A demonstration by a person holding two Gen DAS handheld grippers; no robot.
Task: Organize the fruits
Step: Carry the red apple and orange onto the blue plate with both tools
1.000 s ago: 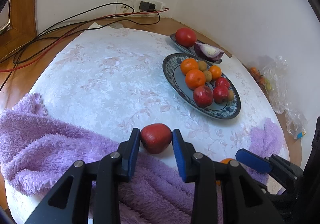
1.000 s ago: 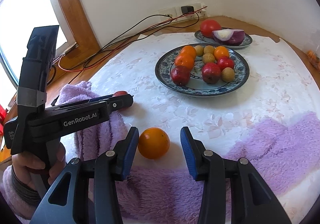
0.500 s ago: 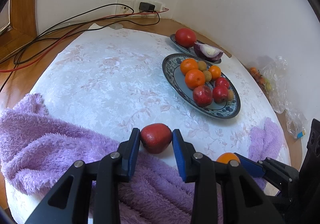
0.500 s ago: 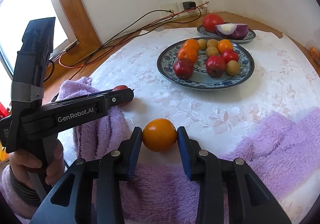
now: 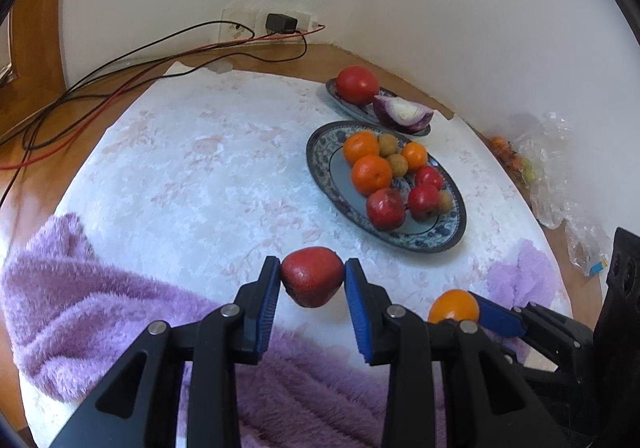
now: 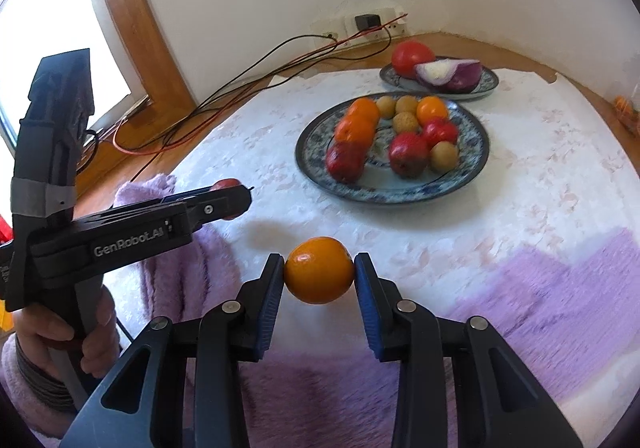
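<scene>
"GenRobot.AI" printed on side of left gripper [image 6: 236,202]. Left gripper [image 5: 312,282]: blue pads clamped on red fruit [image 5: 312,275], narrow gap, fruit lifted just above purple towel [image 5: 100,312]. Right gripper [image 6: 319,274]: pads pressed on orange [image 6: 319,269], above towel edge. Orange at 3 o'clock of red fruit. Patterned fruit plate [image 6: 312,172] at 12 o'clock from orange, holding oranges, red fruits, small brown fruits. Smaller plate [image 6: 490,82] at 1 o'clock, well beyond: tomato [image 6: 412,54], cut red onion [image 6: 448,74].
</scene>
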